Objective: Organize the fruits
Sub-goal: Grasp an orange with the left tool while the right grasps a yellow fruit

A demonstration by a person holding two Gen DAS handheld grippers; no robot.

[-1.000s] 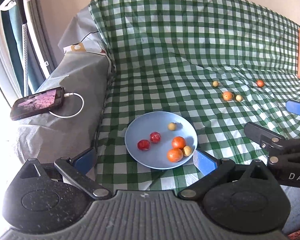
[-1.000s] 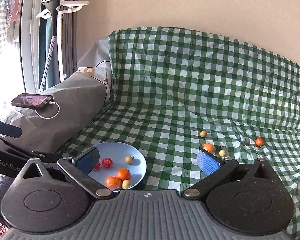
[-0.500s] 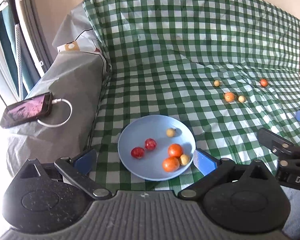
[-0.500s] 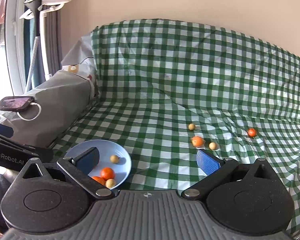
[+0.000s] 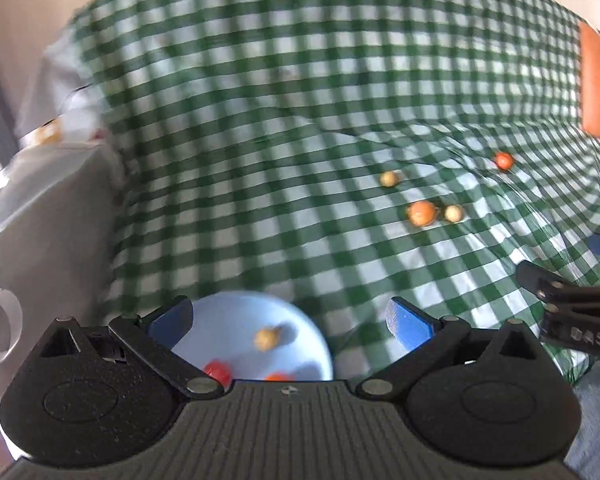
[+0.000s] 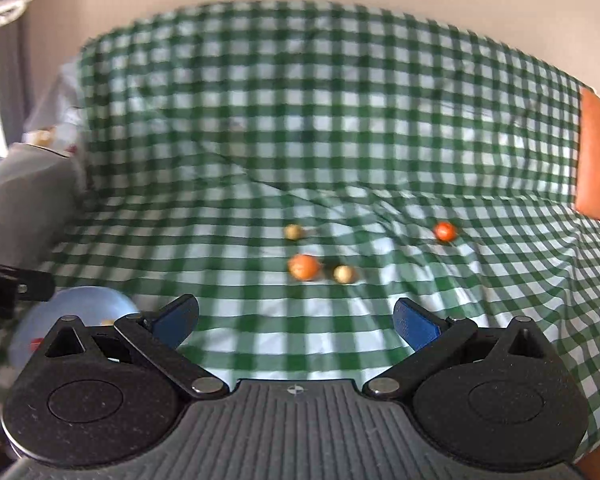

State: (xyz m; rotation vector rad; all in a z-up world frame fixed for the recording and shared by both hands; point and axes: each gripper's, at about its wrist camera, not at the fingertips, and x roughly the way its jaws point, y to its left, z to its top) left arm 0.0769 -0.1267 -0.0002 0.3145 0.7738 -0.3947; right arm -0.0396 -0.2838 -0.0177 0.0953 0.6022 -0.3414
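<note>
Fruits (image 6: 304,267) loose on checked cloth (image 6: 340,140), plate (image 5: 300,320) near

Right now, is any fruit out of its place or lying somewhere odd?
Yes. Four fruits lie loose on the checked cloth, not on the blue plate: a big orange fruit, a pale one beside it, another pale one behind, and a small red-orange one apart at the right.

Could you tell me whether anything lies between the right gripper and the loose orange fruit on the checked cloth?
Nothing visible does. The right gripper has its jaws open and empty, and only bare checked cloth lies between it and the orange fruit. A pale fruit sits just beside the orange one, not in front.
</note>
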